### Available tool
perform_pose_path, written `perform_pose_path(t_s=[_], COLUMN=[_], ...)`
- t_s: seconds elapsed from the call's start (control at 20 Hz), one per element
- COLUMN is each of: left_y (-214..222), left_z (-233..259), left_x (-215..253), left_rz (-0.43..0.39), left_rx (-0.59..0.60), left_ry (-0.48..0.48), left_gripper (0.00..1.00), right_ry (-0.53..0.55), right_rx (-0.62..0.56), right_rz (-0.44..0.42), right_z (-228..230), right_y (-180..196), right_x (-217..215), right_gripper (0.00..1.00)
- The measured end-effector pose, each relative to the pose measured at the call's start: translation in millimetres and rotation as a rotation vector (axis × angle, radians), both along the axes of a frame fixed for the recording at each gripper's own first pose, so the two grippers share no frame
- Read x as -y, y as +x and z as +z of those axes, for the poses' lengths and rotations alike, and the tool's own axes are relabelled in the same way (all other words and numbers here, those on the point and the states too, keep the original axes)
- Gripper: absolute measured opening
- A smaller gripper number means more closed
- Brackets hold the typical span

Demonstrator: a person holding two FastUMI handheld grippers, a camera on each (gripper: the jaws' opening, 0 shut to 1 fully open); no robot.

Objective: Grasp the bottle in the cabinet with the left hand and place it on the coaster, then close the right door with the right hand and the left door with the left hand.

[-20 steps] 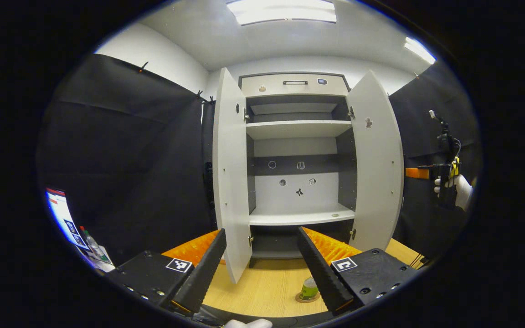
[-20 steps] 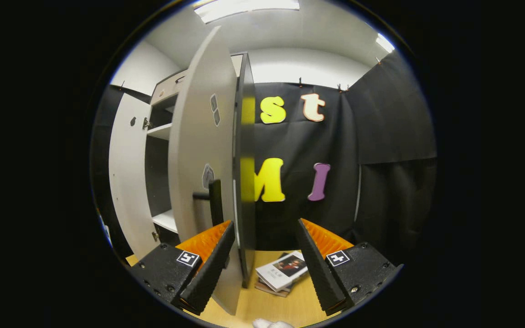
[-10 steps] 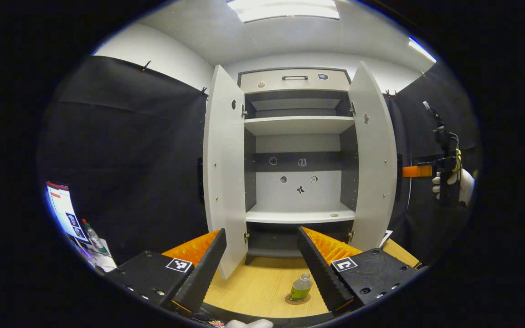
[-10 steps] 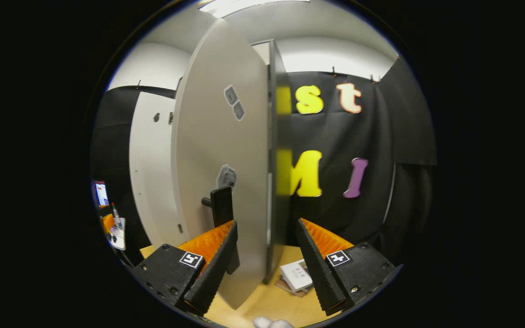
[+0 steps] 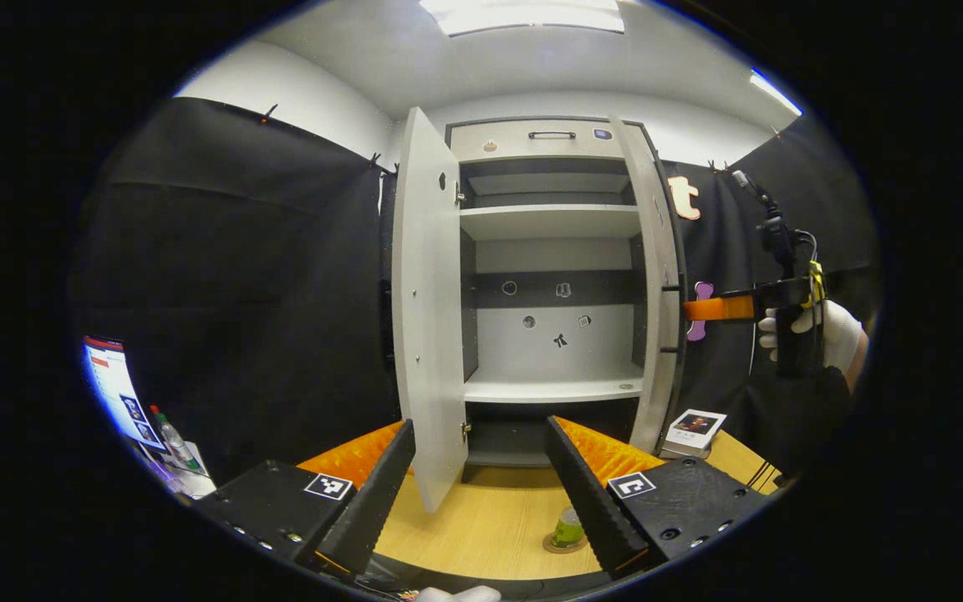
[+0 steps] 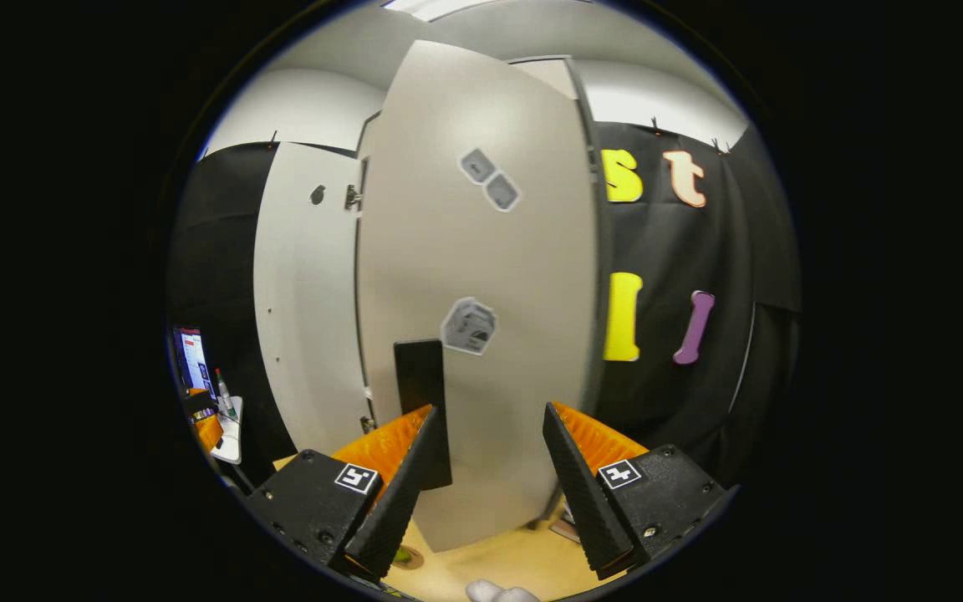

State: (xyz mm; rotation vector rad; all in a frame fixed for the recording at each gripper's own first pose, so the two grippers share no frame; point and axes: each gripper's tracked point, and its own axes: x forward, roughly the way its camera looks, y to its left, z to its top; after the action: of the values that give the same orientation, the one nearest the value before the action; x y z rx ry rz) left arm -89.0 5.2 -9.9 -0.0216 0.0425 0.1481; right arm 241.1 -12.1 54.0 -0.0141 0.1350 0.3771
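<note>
Left gripper view: left gripper [image 5: 477,485], jaws wide and empty, held back over the light wooden tabletop [image 5: 481,527]. Small green bottle [image 5: 568,528] upright on round brown coaster [image 5: 563,546], so placement looks done. Tall grey cabinet [image 5: 552,276]; pale left door [image 5: 429,301] wide open, awaiting its turn. Right gripper [image 5: 720,308] reaches the pale right door [image 5: 655,284], part-swung.

Right gripper view: right gripper [image 6: 488,485], jaws wide, nothing between them, facing the right door's [image 6: 481,334] outer face beside its dark vertical handle [image 6: 423,410], apparently to push it.
</note>
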Motion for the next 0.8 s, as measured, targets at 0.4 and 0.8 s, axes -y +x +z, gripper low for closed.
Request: perform_pose_path(t_s=[0.4,0.8], left_y=[13,59], left_z=[2,2], left_x=[-43,-108], left_rz=[-0.042,-0.06], left_rx=[0.019,0.035], left_ry=[-0.018,-0.016], left_gripper=[0.95,0.95], right_ry=[-0.025,-0.006], right_rx=[0.082,0.075], right_rz=[-0.099,-0.133], right_z=[12,1], right_y=[-23,-101], right_x=[-16,-18], right_gripper=[0.83,0.83])
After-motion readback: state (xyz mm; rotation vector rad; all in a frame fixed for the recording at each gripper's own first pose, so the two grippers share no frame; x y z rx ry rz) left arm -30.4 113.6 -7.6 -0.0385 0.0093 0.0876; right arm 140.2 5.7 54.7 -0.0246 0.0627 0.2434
